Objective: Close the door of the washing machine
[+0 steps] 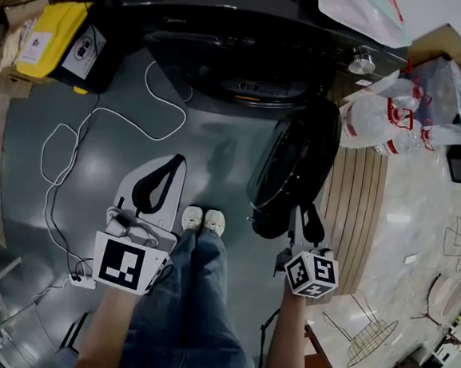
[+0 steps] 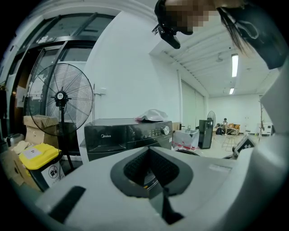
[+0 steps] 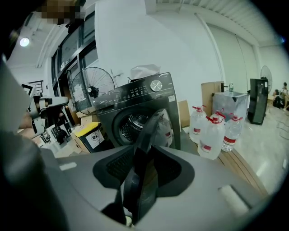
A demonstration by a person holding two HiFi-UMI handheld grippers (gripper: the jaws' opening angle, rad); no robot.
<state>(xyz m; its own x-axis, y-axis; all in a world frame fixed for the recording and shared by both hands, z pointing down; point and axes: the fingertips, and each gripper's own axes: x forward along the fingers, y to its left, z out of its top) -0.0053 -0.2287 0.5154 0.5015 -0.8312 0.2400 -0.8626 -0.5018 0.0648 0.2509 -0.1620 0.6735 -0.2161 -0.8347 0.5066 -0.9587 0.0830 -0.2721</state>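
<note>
The dark front-loading washing machine [image 1: 251, 45] stands at the top of the head view, also seen in the left gripper view [image 2: 126, 135] and the right gripper view [image 3: 135, 99]. Its round door [image 1: 292, 172] hangs wide open, swung out toward me. My right gripper [image 1: 308, 216] is at the door's near edge. In the right gripper view the door's edge [image 3: 151, 131] runs up between the jaws of the right gripper [image 3: 143, 155], which are shut on it. My left gripper [image 1: 176, 163] hangs over the bare floor left of the door, shut on nothing [image 2: 149, 152].
A yellow bin [image 1: 63, 36] and a standing fan [image 2: 59, 97] are left of the machine. A white cable [image 1: 100, 120] loops over the grey floor. Water bottles [image 1: 388, 121] sit on wooden boards [image 1: 357, 206] to the right. My shoes [image 1: 203, 219] are just below the door.
</note>
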